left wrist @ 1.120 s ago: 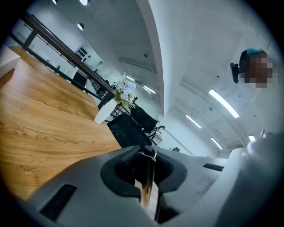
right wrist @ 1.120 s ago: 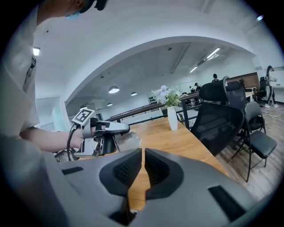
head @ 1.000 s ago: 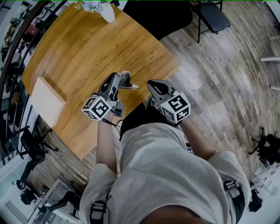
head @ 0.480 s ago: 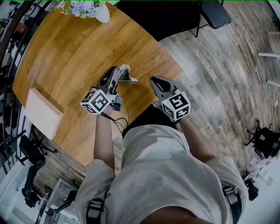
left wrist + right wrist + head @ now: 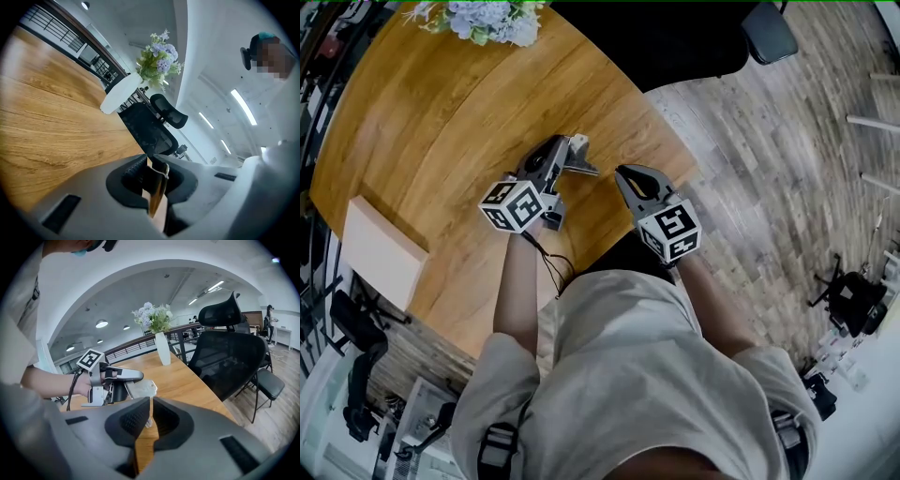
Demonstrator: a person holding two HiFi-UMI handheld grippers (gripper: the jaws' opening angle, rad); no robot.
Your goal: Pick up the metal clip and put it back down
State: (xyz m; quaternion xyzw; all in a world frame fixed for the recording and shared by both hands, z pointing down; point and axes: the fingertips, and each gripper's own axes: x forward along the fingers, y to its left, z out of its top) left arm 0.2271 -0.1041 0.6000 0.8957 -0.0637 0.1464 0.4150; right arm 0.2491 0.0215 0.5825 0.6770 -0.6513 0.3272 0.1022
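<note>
Pinches the metal clip [image 5: 579,159] in the left gripper [image 5: 566,153], jaws closed on its thin edge, over the wooden table [image 5: 431,112] near its rim at 4 o'clock. Holds the right gripper [image 5: 627,178] just beside, at 3 o'clock of the left, jaws drawn almost together on nothing. From the clip in the head view: flowers [image 5: 492,21] at 11 o'clock, a pale box [image 5: 380,251] at 8 o'clock.

1. Head view looks steeply down on the wooden table [image 5: 441,122].
2. Left gripper view skims low across it toward the vase [image 5: 121,93].
3. Right gripper view, higher, shares that vase [image 5: 163,349].
</note>
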